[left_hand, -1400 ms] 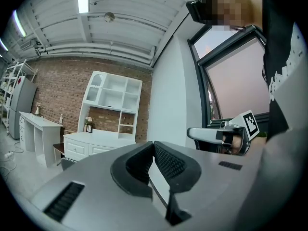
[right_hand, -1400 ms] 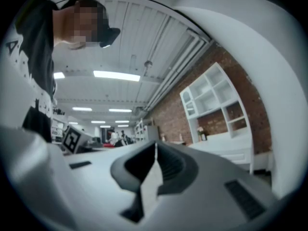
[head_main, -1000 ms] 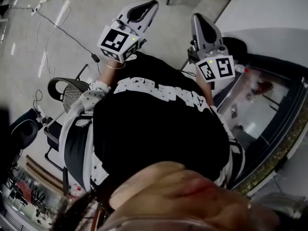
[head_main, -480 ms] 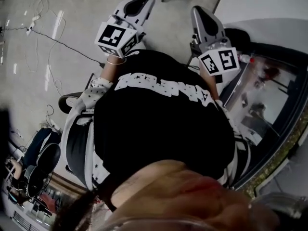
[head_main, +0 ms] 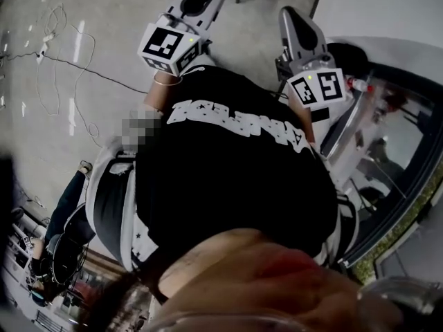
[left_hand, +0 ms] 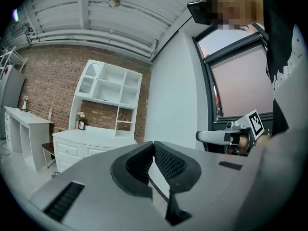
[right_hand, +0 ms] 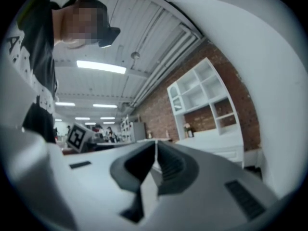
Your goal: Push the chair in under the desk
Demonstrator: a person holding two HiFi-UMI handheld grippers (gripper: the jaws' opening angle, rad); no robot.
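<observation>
Above floor [head_main: 104, 40]: left tool [left_hand: 153, 143], right tool [right_hand: 155, 142] both closed, apparently empty.

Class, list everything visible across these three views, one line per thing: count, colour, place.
shelf unit: one, white, against the brick wall
desk: one, white, left of the shelf unit
cables: several, dark and pale, on the grey floor
strip lights: several, white, overhead
window: one, dark frame, right side of the left claw view
shirt: one, black with white print, on the person
left claw: one, grey, shut, empty
right claw: one, grey, shut, empty
</observation>
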